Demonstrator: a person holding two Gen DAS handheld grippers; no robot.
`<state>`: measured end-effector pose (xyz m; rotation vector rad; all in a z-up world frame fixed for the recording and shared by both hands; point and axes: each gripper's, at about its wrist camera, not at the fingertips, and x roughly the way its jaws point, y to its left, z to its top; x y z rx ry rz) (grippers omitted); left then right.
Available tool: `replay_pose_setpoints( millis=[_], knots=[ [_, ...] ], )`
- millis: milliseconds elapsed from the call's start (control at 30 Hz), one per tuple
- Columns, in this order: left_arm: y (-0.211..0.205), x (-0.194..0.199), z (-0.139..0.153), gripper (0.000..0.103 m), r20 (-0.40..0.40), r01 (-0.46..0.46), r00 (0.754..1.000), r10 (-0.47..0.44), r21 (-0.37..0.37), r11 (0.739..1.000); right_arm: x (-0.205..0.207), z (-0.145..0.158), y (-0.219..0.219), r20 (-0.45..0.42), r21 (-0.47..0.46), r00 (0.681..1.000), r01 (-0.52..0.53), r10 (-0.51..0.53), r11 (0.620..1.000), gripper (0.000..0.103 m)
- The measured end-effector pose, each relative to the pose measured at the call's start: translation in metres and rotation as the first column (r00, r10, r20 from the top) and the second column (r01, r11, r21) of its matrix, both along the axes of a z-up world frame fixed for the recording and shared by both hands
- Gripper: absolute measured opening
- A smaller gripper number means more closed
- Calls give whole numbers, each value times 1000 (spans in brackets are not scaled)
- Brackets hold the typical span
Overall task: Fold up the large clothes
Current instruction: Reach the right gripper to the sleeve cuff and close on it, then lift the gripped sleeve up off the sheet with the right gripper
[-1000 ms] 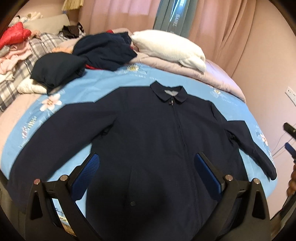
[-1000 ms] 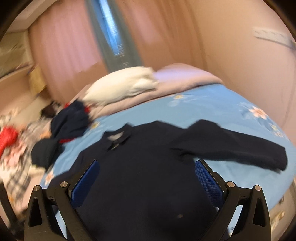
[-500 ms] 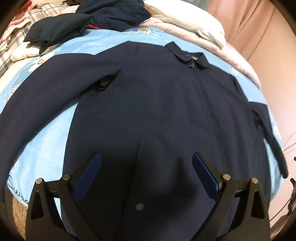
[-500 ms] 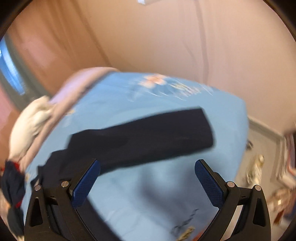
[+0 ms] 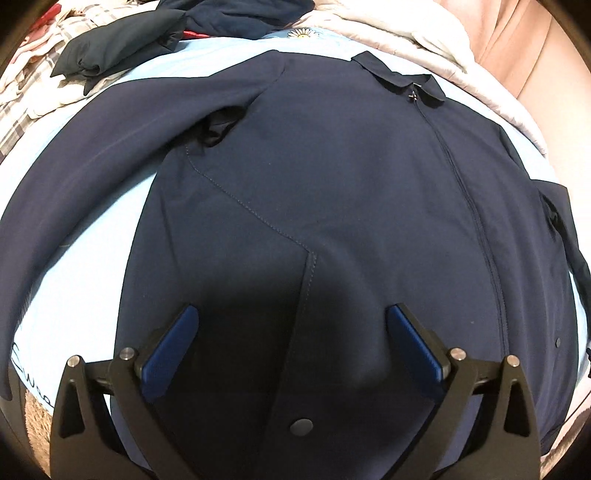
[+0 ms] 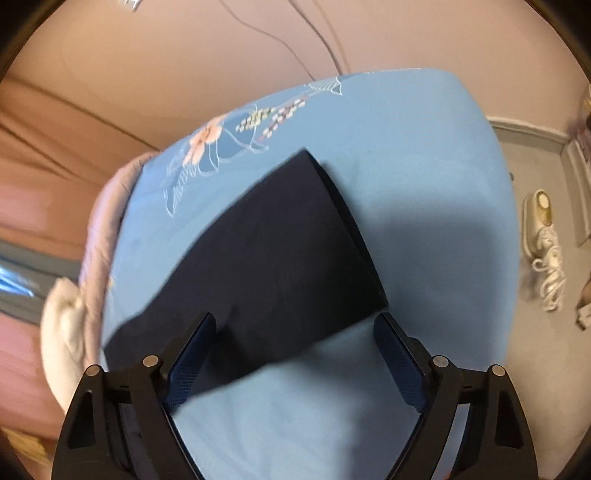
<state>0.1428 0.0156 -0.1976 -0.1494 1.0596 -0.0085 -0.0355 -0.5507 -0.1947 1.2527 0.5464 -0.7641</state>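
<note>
Right hand-held gripper (image 6: pixel 295 354), released but closing, straddles the sleeve cuff (image 6: pixel 295 236) near the bed edge (image 6: pixel 495 155).

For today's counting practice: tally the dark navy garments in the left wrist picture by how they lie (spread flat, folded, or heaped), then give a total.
Spread flat: 1, the navy jacket
Folded: 1, the dark folded garment
Heaped: 1, the navy crumpled garment
Total: 3

L wrist cam close over jacket (image 5: pixel 332 184) front, angled down; R cam over its sleeve (image 6: pixel 280 251); shared: blue sheet (image 6: pixel 424 155)
</note>
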Motion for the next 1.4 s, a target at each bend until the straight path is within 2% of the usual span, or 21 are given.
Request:
replay_pose_setpoints(
  millis=[100, 200, 300, 333, 367, 433, 633, 800, 967, 1200, 1400],
  knots=[
    [0, 0, -1, 102, 2, 1, 1000, -1, -2, 1000, 1, -1, -10, 43, 18, 998, 35, -36, 999, 85],
    [-2, 2, -1, 102, 3, -5, 1000, 5, 7, 1000, 3, -7, -14, 33, 19, 998, 53, -54, 998, 70],
    [-3, 3, -1, 102, 0, -4, 1000, 4, 16, 1000, -7, -11, -13, 22, 23, 995, 95, -96, 995, 40],
    [-2, 3, -1, 102, 0, -5, 1000, 5, 11, 1000, -8, -12, -15, 19, 25, 995, 97, -97, 995, 20],
    [-1, 3, -1, 102, 0, -5, 1000, 5, 6, 1000, -12, -14, -15, 24, 31, 995, 95, -96, 995, 12],
    [1, 4, 0, 102, -5, -4, 1000, 4, -7, 1000, -17, -11, -15, 34, 8, 996, 88, -88, 996, 8],
    [4, 5, 3, 101, -12, -21, 1000, 21, -11, 1000, -19, 26, -8, -7, -142, 998, 64, -66, 988, 6],
    [10, 2, 14, 98, -5, -34, 999, 34, -14, 999, -9, 77, 3, -25, -294, 999, 19, -27, 956, 6],
    [21, -4, 39, 98, 53, -63, 997, 64, -24, 998, 14, 135, 20, -1, -443, 1000, -18, 19, 896, 6],
    [32, -18, 72, 98, 130, -88, 988, 88, -7, 996, 37, 197, 51, 50, -569, 991, -71, 120, 819, 6],
    [45, -31, 92, 98, 180, -107, 978, 109, -23, 994, 69, 243, 89, 62, -658, 969, -139, 238, 740, 6]
  ],
)
